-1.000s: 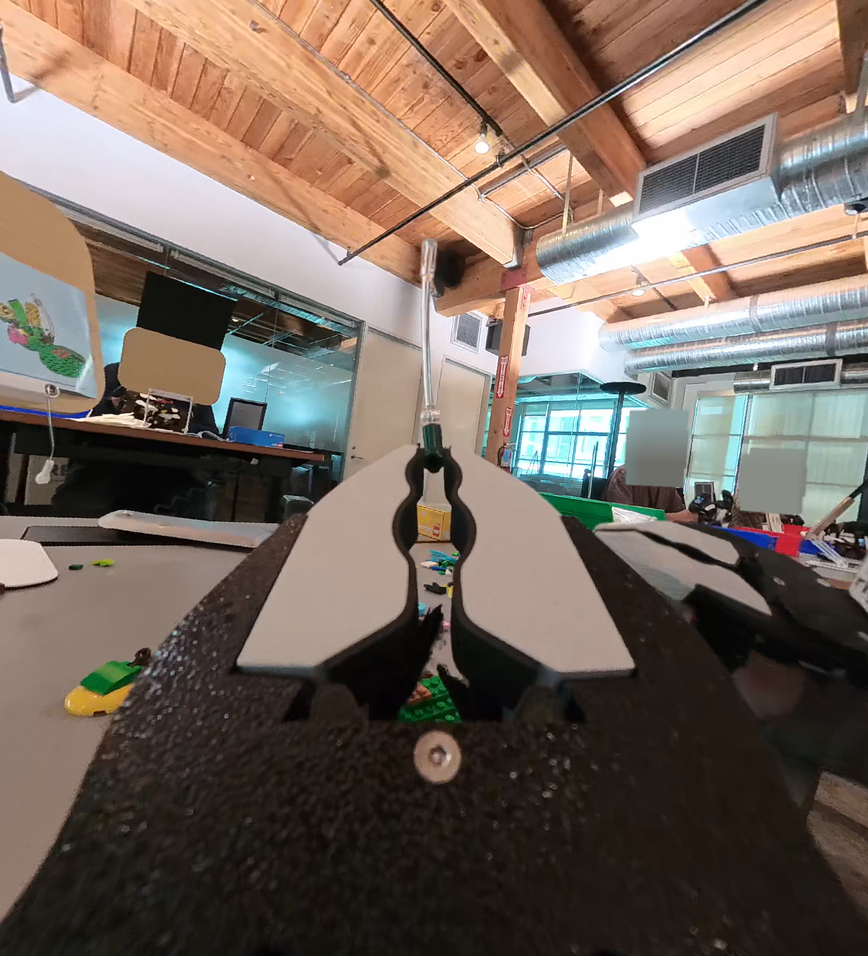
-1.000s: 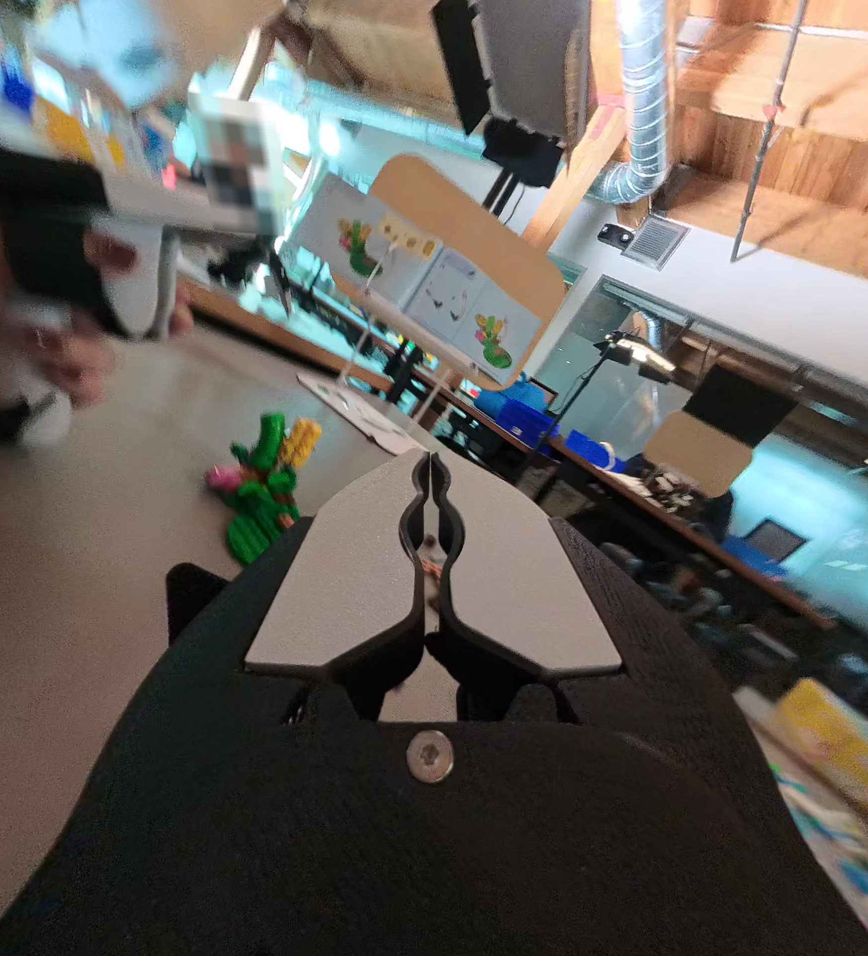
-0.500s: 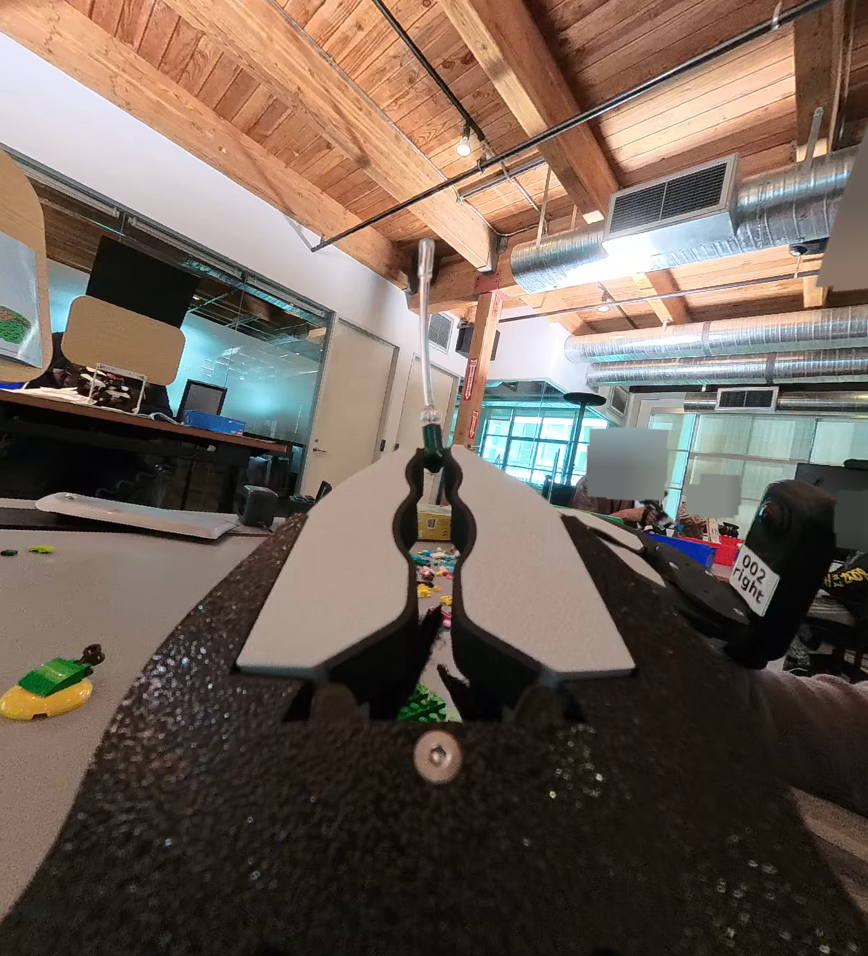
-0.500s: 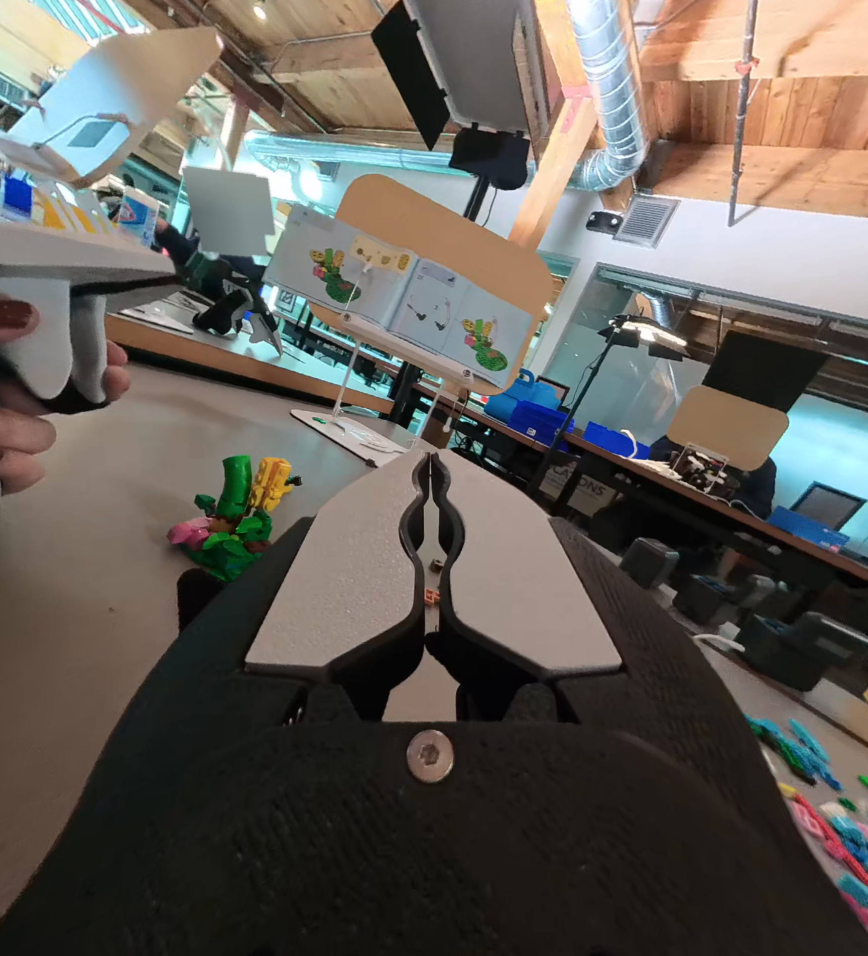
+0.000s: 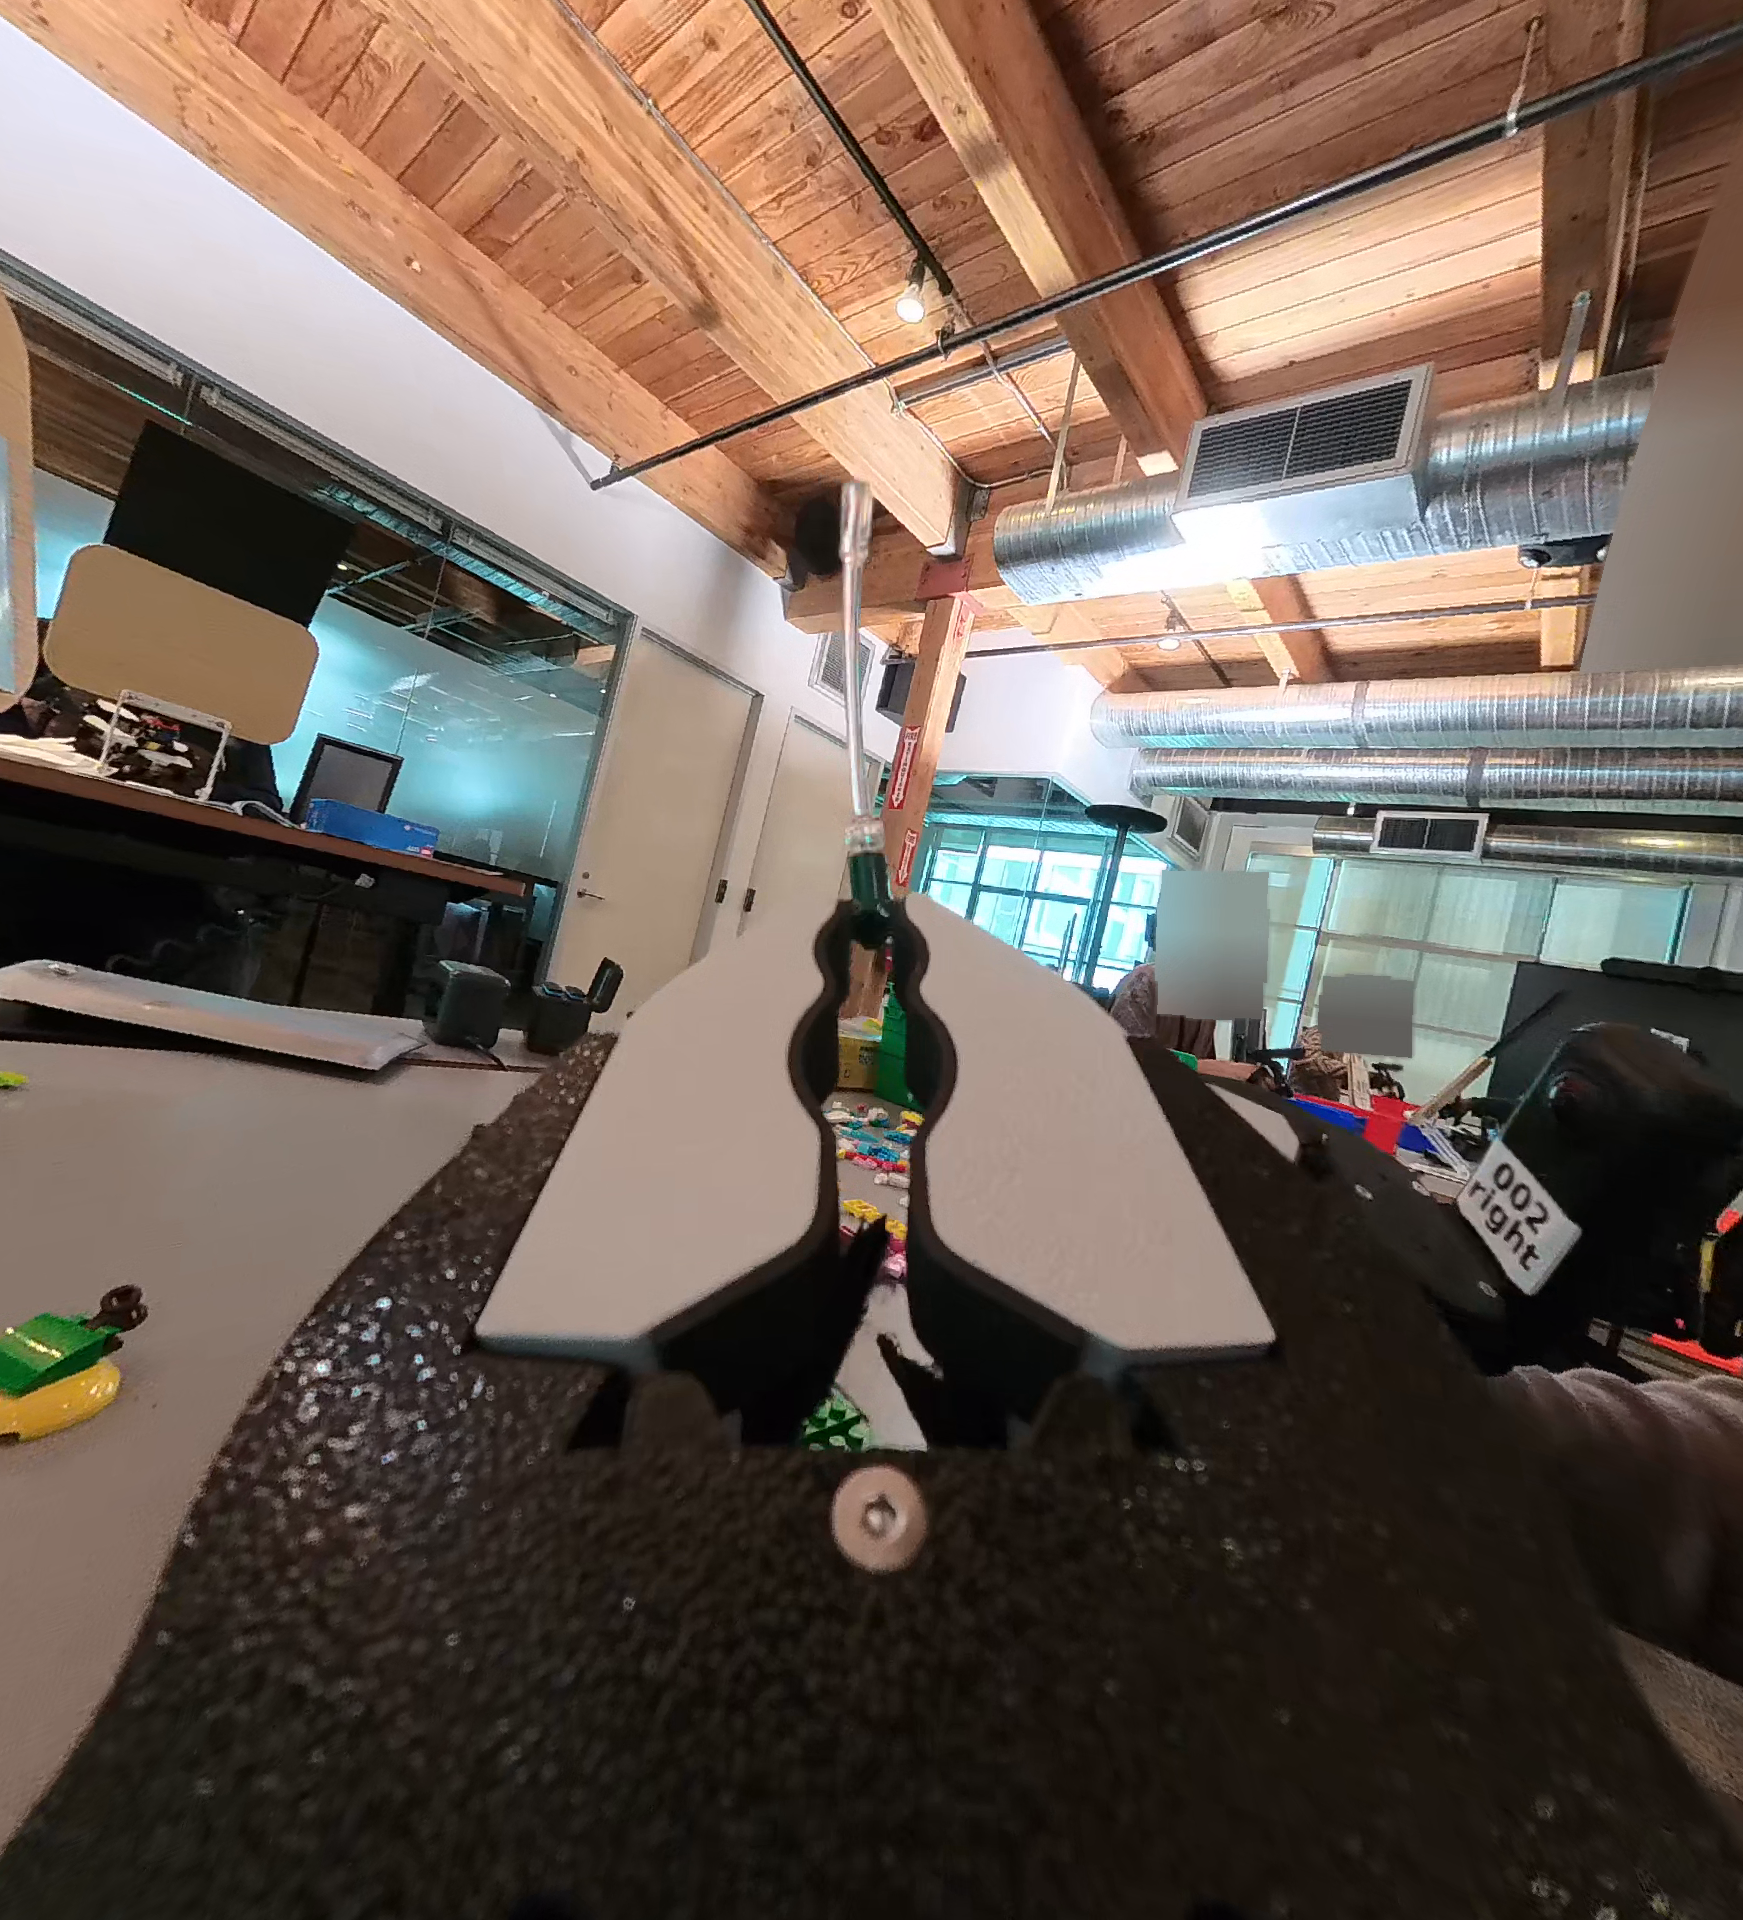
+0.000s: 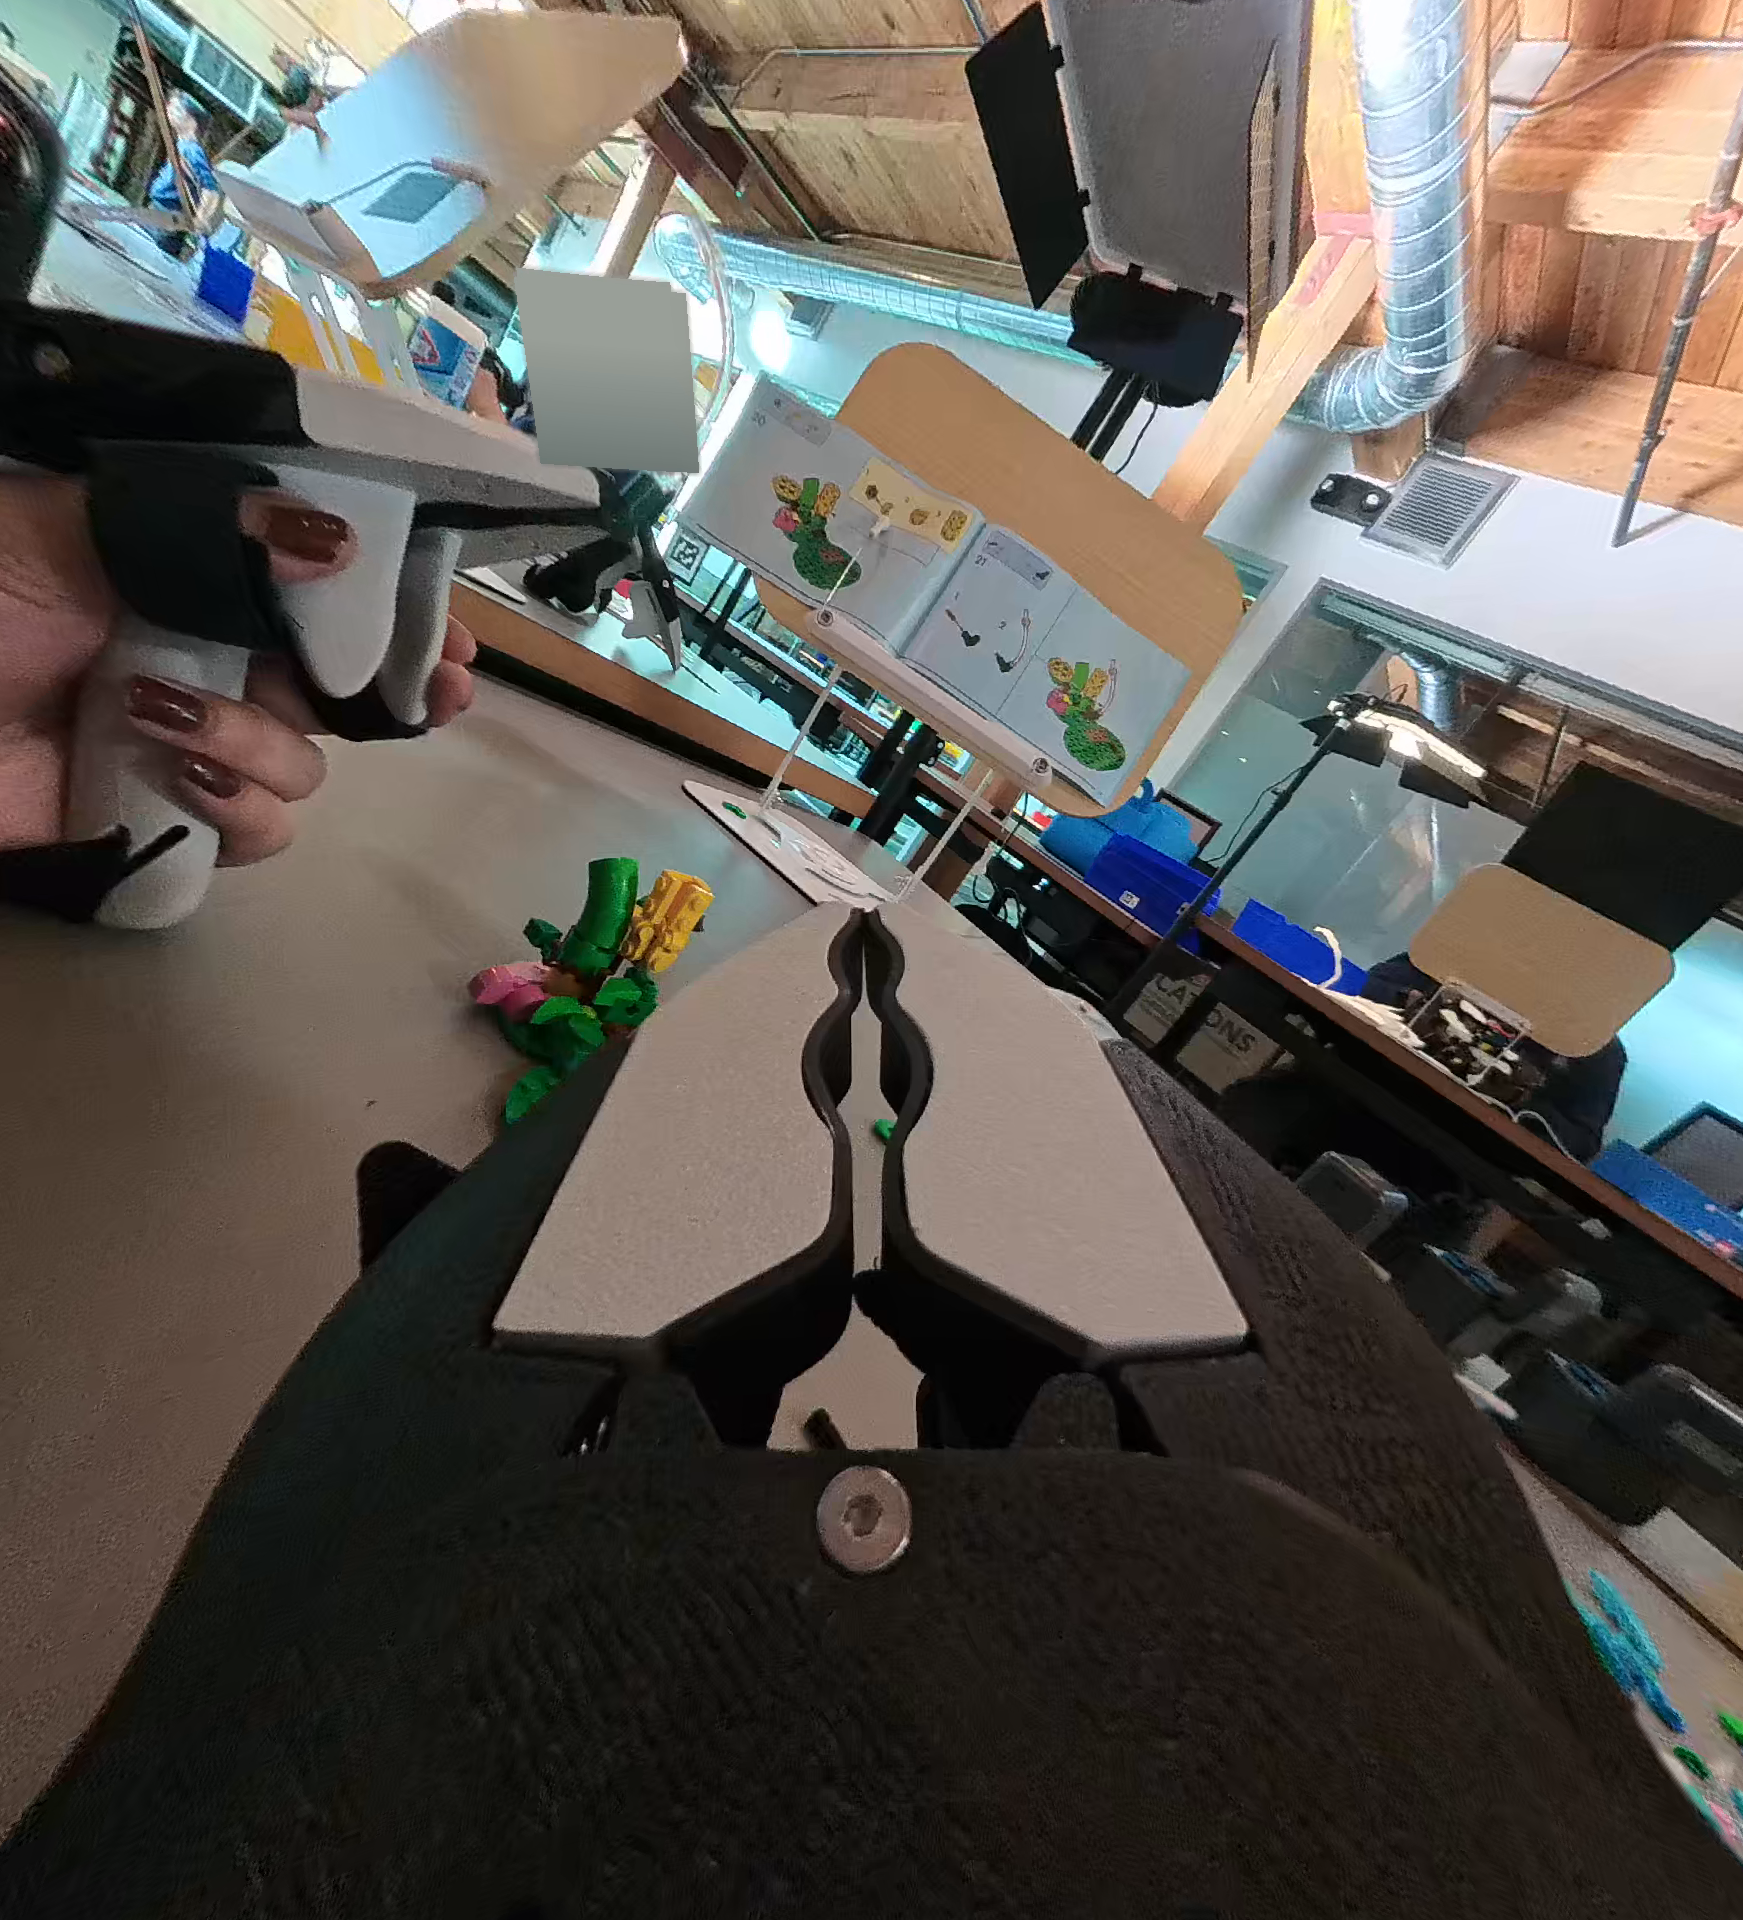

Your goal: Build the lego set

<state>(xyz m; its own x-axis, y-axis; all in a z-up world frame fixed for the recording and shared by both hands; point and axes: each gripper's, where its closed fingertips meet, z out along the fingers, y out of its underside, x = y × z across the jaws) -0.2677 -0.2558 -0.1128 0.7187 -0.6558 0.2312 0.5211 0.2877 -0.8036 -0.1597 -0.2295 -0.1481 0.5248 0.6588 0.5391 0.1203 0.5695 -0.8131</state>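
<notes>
In the left wrist view my left gripper [image 5: 872, 920] is shut on a small dark green piece with a thin clear stem [image 5: 856, 665] that sticks up from its tips, held above the grey table [image 5: 223, 1195]. In the right wrist view my right gripper [image 6: 862, 923] is shut with nothing visible between its tips. A green, yellow and pink lego plant build [image 6: 597, 966] stands on the table just left of its fingers. The left gripper [image 6: 493, 478] shows at the upper left, held by a hand. The right gripper [image 5: 1532, 1174] shows at the right in the left wrist view.
A small yellow and green lego assembly [image 5: 15, 1371] lies at the left. Loose bricks [image 5: 867, 1143] are scattered ahead and at the right edge [image 6: 1729, 1745]. An open instruction booklet on a stand [image 6: 940, 592] is behind the plant build. Other desks and people are farther off.
Both views have swung. The left gripper still holds the stemmed piece. The right gripper has drawn back to the right, and the plant build now sits closer to its fingers.
</notes>
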